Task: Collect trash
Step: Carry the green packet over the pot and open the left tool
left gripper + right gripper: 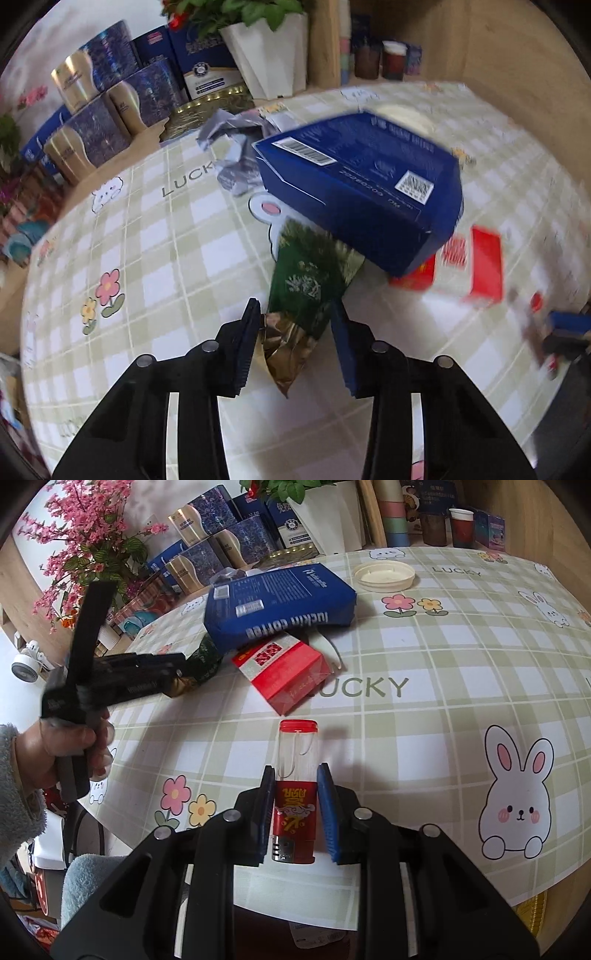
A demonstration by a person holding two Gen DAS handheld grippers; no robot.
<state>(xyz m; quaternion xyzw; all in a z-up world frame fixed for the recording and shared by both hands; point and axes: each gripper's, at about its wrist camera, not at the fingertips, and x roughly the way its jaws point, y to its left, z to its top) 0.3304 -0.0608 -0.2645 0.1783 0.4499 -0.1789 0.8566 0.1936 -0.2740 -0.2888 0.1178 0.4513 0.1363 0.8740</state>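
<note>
The right gripper (295, 808) clamps a clear, red-capped lighter (295, 775) near the checked surface's (443, 738) front edge, open cloth to its right. The left gripper (295, 347) straddles a crinkled green-gold foil packet (306, 288), not visibly pinching, below a blue carton (362, 188) and red box (476, 266).

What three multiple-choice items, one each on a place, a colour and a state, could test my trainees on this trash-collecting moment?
1. Where does the blue box lie?
A. partly over the red packet
B. inside the white lid
C. on the floor
2. What colour is the wrapper between the left gripper fingers?
A. pink
B. green and gold
C. white
3. What does the right gripper hold?
A. nothing
B. the lid
C. a red-capped lighter

Answers: 1 A, its edge overlaps the packet. 2 B, green with a gold end. 3 C, both pads press its sides.
</note>
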